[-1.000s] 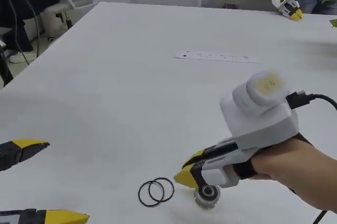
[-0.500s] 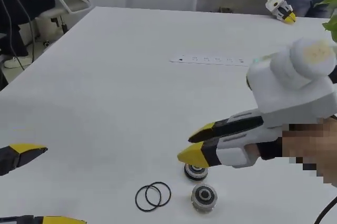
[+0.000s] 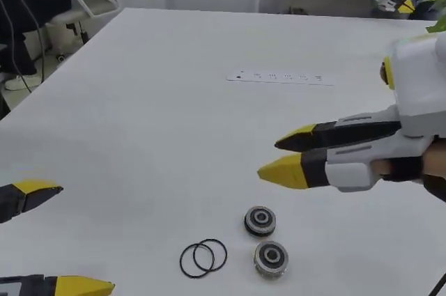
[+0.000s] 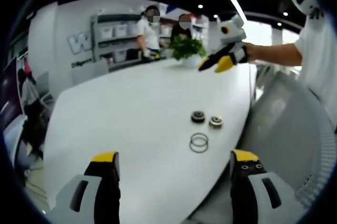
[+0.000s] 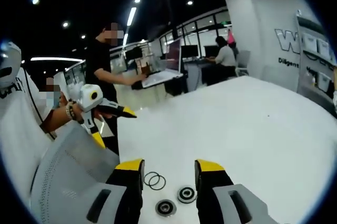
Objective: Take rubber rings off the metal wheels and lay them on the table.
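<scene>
**Two rings down on the worktop, both grippers empty**

Two thin black rubber rings (image 3: pixel 203 257) lie flat on the white worktop (image 3: pixel 153 115), overlapping each other. Just to their right, two metal wheels lie on their sides. One wheel (image 3: pixel 260 221) is farther from the person and the other wheel (image 3: pixel 270 257) is nearer, close together but apart. Whether either wheel carries a ring is too small to tell.

The right gripper (image 3: pixel 272 158) hovers above and beyond the wheels. Its yellow-tipped jaws are parted a little and hold nothing (its own view looks down on the rings and wheels between them).

The left gripper (image 3: pixel 83 237) sits at the near left edge, well apart from the parts. Its jaws are spread wide and empty.

A white power strip (image 3: pixel 279 77) lies farther back on the worktop.
</scene>
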### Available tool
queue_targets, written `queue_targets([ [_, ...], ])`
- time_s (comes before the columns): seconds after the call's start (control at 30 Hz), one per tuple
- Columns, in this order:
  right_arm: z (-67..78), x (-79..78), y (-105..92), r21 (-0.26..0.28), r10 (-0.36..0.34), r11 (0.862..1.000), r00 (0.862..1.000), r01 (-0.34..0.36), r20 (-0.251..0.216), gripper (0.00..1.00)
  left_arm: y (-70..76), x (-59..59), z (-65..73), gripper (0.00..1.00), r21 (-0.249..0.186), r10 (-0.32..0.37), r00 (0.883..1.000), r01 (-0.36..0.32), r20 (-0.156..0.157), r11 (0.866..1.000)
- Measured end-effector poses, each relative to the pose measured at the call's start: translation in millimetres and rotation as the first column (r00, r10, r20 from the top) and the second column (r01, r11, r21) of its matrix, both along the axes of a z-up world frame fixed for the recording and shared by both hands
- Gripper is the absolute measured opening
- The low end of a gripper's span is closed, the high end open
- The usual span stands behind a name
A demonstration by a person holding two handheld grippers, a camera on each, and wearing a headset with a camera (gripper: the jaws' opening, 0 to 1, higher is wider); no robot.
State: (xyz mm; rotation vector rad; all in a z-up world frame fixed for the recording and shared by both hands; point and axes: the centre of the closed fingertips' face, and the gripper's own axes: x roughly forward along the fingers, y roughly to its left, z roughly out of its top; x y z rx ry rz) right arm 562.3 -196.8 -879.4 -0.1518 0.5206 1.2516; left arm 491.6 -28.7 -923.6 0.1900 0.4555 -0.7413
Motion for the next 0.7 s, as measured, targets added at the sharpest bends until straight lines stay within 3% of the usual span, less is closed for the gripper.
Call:
queue_targets([
  [0.27,-11.0,20.2,-19.9,0.012,-0.092,0.996,0.996,0.092,-0.007,0.37,-4.5,11.8,16.6,0.88,0.019,-0.033,0.999,0.032,0.038,0.999],
  [0.7,-64.0,21.4,-32.0,-0.034,-0.164,0.986,0.982,0.161,-0.098,0.35,-18.2,34.4,45.3,0.88,0.053,-0.123,0.987,0.118,0.106,0.992],
])
